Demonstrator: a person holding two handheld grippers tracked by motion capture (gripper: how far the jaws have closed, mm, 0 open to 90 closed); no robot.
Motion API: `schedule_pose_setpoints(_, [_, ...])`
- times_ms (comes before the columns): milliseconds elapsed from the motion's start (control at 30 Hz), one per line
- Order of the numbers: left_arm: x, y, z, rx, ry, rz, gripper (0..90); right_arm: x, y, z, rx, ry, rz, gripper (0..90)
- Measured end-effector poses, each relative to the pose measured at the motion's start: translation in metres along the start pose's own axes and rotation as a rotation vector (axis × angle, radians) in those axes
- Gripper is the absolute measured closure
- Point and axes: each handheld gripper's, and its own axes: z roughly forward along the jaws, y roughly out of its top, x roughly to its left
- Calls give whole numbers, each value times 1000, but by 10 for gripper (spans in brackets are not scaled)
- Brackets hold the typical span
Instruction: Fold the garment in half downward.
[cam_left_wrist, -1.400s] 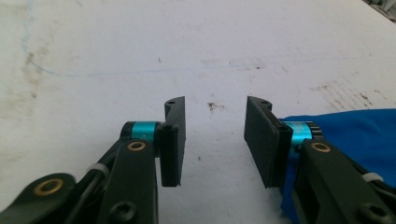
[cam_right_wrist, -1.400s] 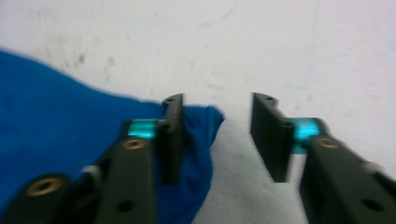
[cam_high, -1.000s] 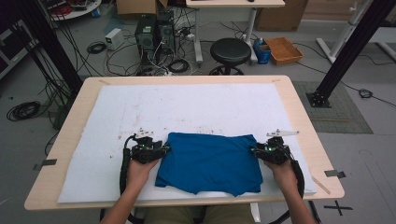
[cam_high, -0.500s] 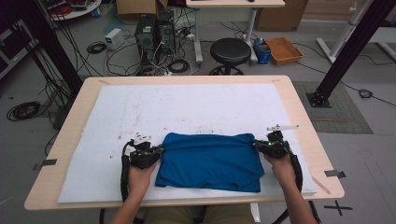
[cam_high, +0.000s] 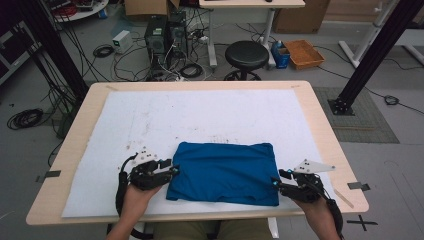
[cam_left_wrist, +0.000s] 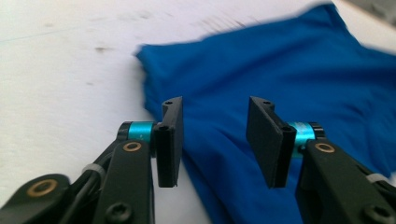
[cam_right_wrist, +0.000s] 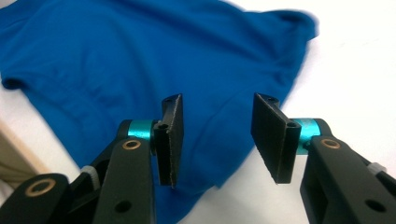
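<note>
A folded blue cloth garment (cam_high: 223, 172), a flat rectangle of soft fabric, lies on a white paper sheet (cam_high: 200, 117) that covers a pale wooden table (cam_high: 320, 130). It sits toward the person's edge of the table, between the two hand-held grippers.

The left gripper (cam_high: 171, 170) rests at the cloth's left edge, near the lower corner. In the left gripper view its two black jaws stand apart with nothing between them; the blue fabric lies just beyond and below the fingertips (cam_left_wrist: 172, 107), its edge running away on the left jaw's side. The right gripper (cam_high: 276, 182) sits at the cloth's lower right corner. In the right gripper view its jaws are likewise spread and empty, with the corner of the fabric just under and ahead of the fingertips (cam_right_wrist: 267, 105).

Neither gripper holds the cloth. Judging from their mirrored positions at opposite ends, the hands look placed either to release the cloth or to take both side edges at once for another fold; which of these cannot be told.

The cloth's long axis runs side to side, from one gripper to the other. Its short axis points away from the person. The far edge looks straight, the near edge slightly uneven. It lies flat, with gentle wrinkles.
</note>
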Motion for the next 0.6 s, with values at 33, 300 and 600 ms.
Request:
schedule_pose_setpoints(33, [-3, -3, 0, 13, -22, 21, 601, 0, 0, 2, 4, 0, -9, 546])
schedule_pose_setpoints(300, [-10, -17, 14, 138, -30, 150, 795, 8, -6, 14, 91, 40, -107, 756])
schedule_pose_setpoints(600, [-6, -10, 1, 137, 23, 72, 883, 12, -5, 7, 134, 102, -98, 821])
